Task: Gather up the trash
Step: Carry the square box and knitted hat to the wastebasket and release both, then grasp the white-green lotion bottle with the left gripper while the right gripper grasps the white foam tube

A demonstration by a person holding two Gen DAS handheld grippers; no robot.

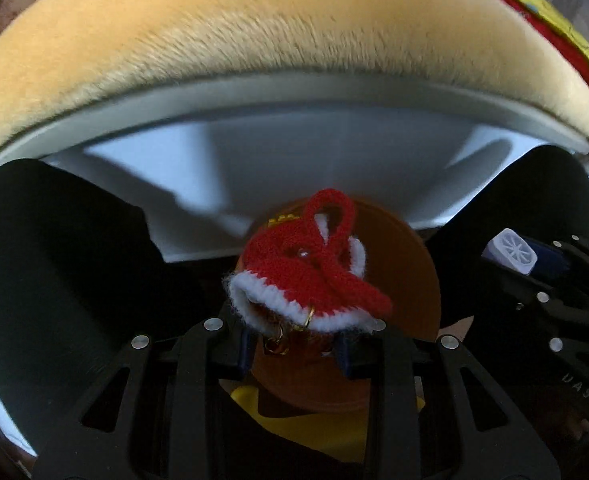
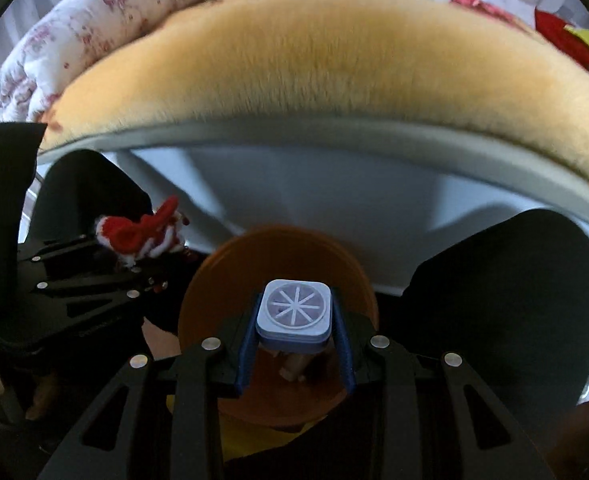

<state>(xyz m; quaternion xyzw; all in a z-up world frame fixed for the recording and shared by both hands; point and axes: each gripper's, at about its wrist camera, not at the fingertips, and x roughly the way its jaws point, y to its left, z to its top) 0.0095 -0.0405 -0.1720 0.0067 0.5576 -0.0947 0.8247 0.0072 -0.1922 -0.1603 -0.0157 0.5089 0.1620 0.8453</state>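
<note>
My left gripper (image 1: 294, 340) is shut on a red and white knitted ornament (image 1: 306, 276) with small gold rings, held over an orange round dish (image 1: 410, 280). My right gripper (image 2: 294, 344) is shut on a pale blue square cap (image 2: 293, 312) with a star pattern, also above the orange dish (image 2: 222, 280). Each gripper shows in the other's view: the right one with the cap (image 1: 510, 252) at right, the left one with the ornament (image 2: 142, 236) at left. A white bin (image 1: 294, 152) stands open just ahead.
A tan plush cushion (image 1: 254, 40) lies behind the bin's rim (image 2: 334, 136). A floral quilt (image 2: 94, 20) is at the back left, red and yellow fabric (image 1: 542, 20) at the right. Something yellow (image 1: 306, 428) lies below the dish.
</note>
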